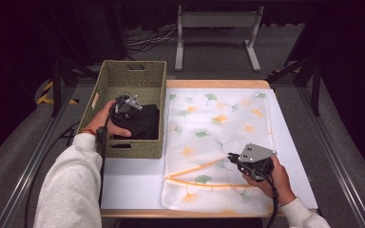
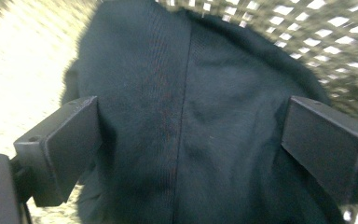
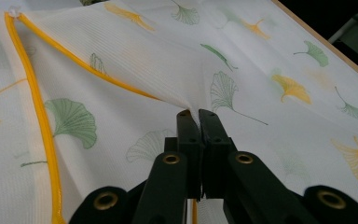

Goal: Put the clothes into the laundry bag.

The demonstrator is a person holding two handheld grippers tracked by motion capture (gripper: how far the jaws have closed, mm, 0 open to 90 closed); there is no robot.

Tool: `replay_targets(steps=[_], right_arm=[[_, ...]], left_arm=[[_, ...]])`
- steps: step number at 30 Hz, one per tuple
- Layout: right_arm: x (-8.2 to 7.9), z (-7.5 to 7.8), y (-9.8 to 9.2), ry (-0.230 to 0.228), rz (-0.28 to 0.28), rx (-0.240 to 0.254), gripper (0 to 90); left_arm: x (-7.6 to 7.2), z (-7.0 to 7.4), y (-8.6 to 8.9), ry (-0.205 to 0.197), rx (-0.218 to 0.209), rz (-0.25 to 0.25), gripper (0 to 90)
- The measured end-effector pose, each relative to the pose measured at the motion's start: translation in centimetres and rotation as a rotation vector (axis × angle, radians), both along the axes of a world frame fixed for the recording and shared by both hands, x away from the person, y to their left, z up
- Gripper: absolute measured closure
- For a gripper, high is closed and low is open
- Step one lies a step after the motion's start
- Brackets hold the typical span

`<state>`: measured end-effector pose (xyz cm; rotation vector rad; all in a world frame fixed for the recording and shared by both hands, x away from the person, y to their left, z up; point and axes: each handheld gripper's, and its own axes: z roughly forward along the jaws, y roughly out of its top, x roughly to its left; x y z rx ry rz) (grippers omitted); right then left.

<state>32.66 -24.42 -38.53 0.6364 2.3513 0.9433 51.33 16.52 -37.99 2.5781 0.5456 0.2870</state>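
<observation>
A black garment (image 1: pixel 145 124) lies bunched in a green woven basket (image 1: pixel 133 67) at the table's left. My left gripper (image 1: pixel 134 110) reaches into the basket, and its jaws stand open on either side of the dark cloth (image 2: pixel 191 93); the left gripper (image 2: pixel 191 126) has the fabric between its pads. A white mesh bag (image 1: pixel 218 118) printed with ginkgo leaves lies flat on the table's right. My right gripper (image 1: pixel 231 157) is shut on the bag's upper layer (image 3: pixel 168 60) and holds it raised beside the orange zipper (image 3: pixel 37 116). The right gripper (image 3: pixel 196 114) pinches a fold of mesh.
The white table (image 1: pixel 128 175) has a bare strip in front of the basket. The bag's orange-edged mouth (image 1: pixel 195 168) gapes toward the basket. A grey metal stand (image 1: pixel 216 21) and cables are on the floor beyond the table.
</observation>
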Motion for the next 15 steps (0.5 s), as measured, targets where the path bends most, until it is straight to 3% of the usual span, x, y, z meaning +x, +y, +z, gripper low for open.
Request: replay_targets(steps=[2, 4, 8, 15], right_arm=[[0.0, 0.0, 0.0, 0.001, 0.000, 0.001, 88.7], [0.0, -0.1, 0.0, 0.002, 0.000, 0.002, 88.7], [0.0, -0.2, 0.0, 0.005, 0.003, -0.001, 88.6], [0.0, -0.3, 0.1, 0.005, 0.011, -0.003, 88.5]], left_arm=[[0.4, -0.7, -0.7, 0.020, 0.037, 0.003, 2.6], [0.6, -0.9, -0.9, 0.033, 0.038, 0.003, 0.1], [1.2, -2.2, -1.3, 0.073, 0.132, 0.020, 0.0], [1.4, -3.0, -1.4, 0.091, 0.174, 0.021, 0.0]])
